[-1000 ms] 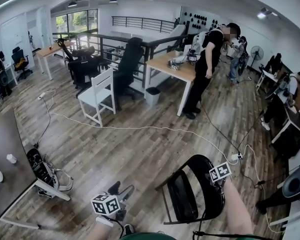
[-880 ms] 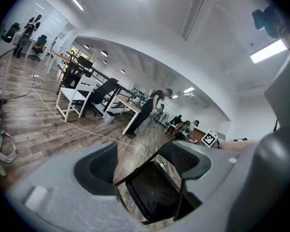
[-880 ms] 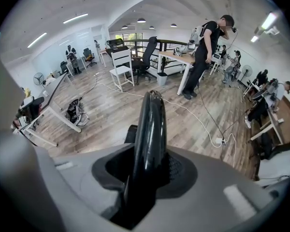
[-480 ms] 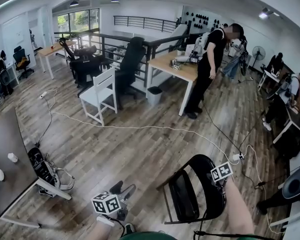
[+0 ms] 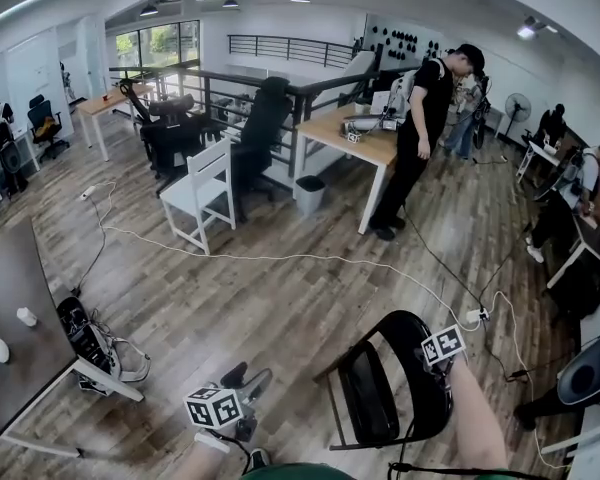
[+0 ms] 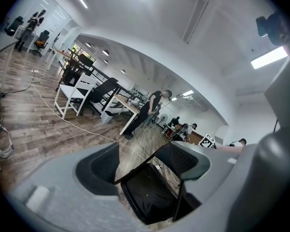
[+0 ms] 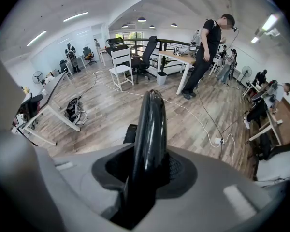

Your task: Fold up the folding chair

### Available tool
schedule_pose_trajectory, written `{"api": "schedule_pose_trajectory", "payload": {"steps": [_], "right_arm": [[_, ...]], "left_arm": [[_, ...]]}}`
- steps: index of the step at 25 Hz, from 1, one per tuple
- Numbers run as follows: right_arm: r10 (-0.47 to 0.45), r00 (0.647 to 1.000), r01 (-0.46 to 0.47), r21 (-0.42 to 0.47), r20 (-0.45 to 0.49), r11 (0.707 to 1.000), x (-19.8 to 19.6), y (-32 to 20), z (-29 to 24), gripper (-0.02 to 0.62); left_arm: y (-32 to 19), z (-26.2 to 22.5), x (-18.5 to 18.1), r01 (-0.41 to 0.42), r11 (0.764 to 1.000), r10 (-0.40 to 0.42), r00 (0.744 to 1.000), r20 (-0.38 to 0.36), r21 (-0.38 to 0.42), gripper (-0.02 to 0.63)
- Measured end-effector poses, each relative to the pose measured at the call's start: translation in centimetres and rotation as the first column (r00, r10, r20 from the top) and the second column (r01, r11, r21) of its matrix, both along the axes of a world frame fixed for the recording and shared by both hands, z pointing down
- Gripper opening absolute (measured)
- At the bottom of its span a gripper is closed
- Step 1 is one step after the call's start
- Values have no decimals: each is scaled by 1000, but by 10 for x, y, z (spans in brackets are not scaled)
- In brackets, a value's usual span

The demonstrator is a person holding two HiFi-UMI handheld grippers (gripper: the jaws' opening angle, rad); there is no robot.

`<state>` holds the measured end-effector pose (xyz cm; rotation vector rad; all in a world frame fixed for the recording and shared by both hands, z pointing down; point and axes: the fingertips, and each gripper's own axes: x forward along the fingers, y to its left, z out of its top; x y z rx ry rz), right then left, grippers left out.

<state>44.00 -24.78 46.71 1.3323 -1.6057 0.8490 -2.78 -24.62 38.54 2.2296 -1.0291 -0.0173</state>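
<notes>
The black folding chair (image 5: 380, 393) stands unfolded on the wood floor at the lower right of the head view. My right gripper (image 5: 432, 361) points steeply down and is shut on the top edge of the chair's backrest (image 7: 150, 124), which runs upright between its pads. My left gripper (image 5: 247, 378) hovers to the left of the chair, apart from it. Its jaws are closing a little, with nothing pressed between them. In the left gripper view (image 6: 144, 161) the seat (image 6: 147, 195) and its thin frame tube lie beyond the pads.
A white cable (image 5: 280, 256) crosses the floor to a power strip (image 5: 472, 315) behind the chair. A grey desk (image 5: 15, 328) with a bag (image 5: 105, 353) under it stands at the left. Farther off are a white wooden chair (image 5: 202, 193), a wooden desk (image 5: 360, 133) and a standing person (image 5: 420, 118).
Both grippers and the folding chair stay where they were. The standing person at the far desk has shifted slightly.
</notes>
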Motion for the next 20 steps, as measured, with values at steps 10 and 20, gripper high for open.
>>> {"api": "schedule_pose_trajectory", "payload": {"steps": [10, 20], "right_arm": [[-1, 1000, 1, -2, -4, 1000, -5, -1, -2, 127], [-2, 1000, 2, -3, -17, 1000, -15, 0, -1, 127]], "left_arm": [[3, 11, -5, 8, 1000, -8, 1000, -4, -20, 337], [6, 19, -14, 7, 999, -7, 1000, -10, -34, 337]]}}
